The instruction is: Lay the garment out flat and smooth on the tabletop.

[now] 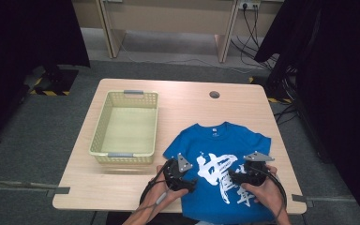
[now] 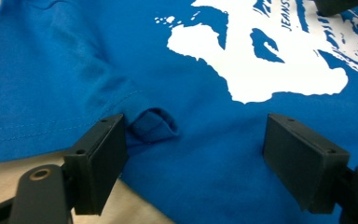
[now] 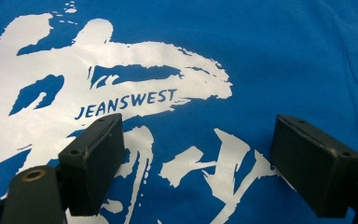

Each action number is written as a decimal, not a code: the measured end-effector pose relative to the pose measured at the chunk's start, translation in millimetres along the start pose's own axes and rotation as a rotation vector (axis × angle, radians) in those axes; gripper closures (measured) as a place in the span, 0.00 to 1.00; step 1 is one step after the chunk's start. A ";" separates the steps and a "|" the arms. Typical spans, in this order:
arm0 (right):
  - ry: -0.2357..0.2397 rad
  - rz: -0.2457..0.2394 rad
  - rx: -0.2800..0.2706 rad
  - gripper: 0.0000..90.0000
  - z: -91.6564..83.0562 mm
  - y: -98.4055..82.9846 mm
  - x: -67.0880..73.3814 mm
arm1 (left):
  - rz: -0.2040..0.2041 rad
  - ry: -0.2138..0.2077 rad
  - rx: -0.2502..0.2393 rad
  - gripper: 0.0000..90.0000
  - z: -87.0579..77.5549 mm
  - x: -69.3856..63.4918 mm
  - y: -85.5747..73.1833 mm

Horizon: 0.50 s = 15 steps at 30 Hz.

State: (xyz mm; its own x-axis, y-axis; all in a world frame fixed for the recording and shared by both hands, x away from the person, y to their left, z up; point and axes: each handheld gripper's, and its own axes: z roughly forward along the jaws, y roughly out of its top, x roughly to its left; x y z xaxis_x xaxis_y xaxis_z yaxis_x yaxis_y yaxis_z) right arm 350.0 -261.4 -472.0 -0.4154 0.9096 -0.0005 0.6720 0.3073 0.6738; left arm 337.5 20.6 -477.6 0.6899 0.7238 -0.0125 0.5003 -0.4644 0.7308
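Shirt first: a blue T-shirt with big white writing lies flat on the wooden table, front side up, at the near edge where the person stands. Its neck points away from the person and its bottom hangs a little over the table's edge. It looks spread out and smooth, apart from one small bump of cloth near its left side seam, seen in the left gripper view as a little fold.

Both tools hang low over the shirt. The left gripper is over the shirt's left side, just beside the edge of the cloth, and its jaws stand wide apart with nothing pinched. The little fold sits right next to one jaw, close to it but not squeezed. The right gripper is over the white writing in the middle-right part, and its jaws are wide too, with only flat cloth under the gap.

I think this is the very start of folding: the shirt is laid out and no grab has been made yet. The next move would need each tool to go down to an edge or a bunch of cloth, since flat cloth is hard to pinch. The left one has the easier job, with the side edge so near.

A yellow basket stands on the table to the left of the shirt, apart from it, with nothing inside.
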 end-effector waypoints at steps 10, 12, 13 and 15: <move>0.010 -0.009 -0.008 0.20 5.4 4.6 10.5 | -0.016 0.040 -0.021 0.27 2.7 26.2 1.2; 0.010 -0.013 -0.010 0.20 6.0 5.1 11.8 | -0.033 0.047 -0.014 0.24 3.2 31.4 1.6; 0.010 -0.013 -0.011 0.20 6.2 5.0 12.1 | -0.054 0.043 -0.010 0.22 3.6 33.7 1.2; 0.011 -0.007 -0.012 0.20 6.0 4.7 12.4 | -0.049 0.042 -0.016 0.21 3.2 36.3 -0.1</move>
State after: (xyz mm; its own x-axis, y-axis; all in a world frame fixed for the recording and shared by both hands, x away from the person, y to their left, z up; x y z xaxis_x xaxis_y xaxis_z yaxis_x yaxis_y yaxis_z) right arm 351.7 -247.0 -473.3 -0.4270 0.9043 0.0026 0.6618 0.3105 0.6823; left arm 364.1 45.2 -480.3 0.6421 0.7663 -0.0198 0.5240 -0.4199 0.7410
